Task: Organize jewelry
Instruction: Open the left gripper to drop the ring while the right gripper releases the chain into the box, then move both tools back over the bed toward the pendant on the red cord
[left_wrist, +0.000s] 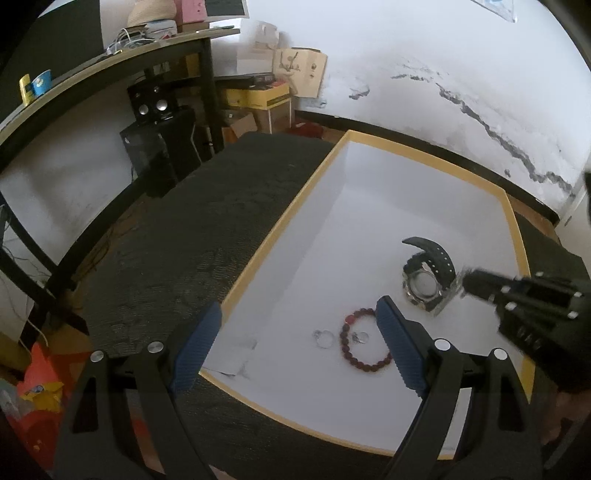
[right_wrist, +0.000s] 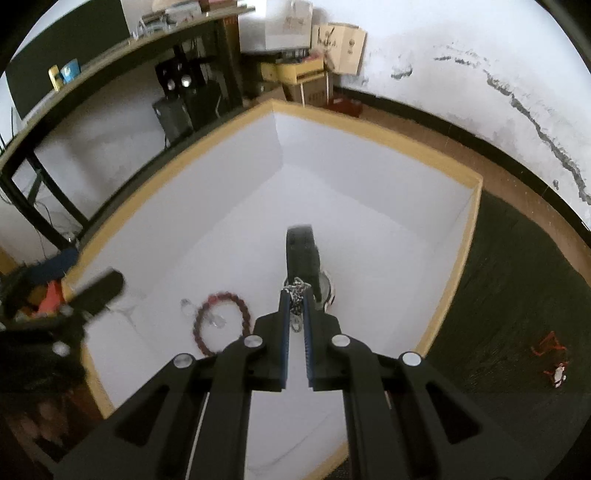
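A white box with a yellow rim (left_wrist: 258, 254) lies on a dark mat. On its floor lie a black-strap watch (left_wrist: 424, 280), a red bead bracelet (left_wrist: 364, 343) with a small ring (left_wrist: 360, 336) inside its loop, and a second ring (left_wrist: 324, 338) just left of it. My left gripper (left_wrist: 299, 303) hangs open above the bracelet and rings, with nothing between its fingers. My right gripper (right_wrist: 295, 293) is shut on a silver chain (right_wrist: 295, 299), low over the watch (right_wrist: 303, 258). In the left wrist view it comes in from the right (left_wrist: 466, 282).
The box's walls (right_wrist: 458, 266) rise around the jewelry. A small red and white trinket (right_wrist: 550, 354) lies on the dark mat right of the box. A black-legged desk (left_wrist: 207, 85), speakers and cardboard boxes stand behind. Orange wrappers (left_wrist: 40, 373) lie on the floor at left.
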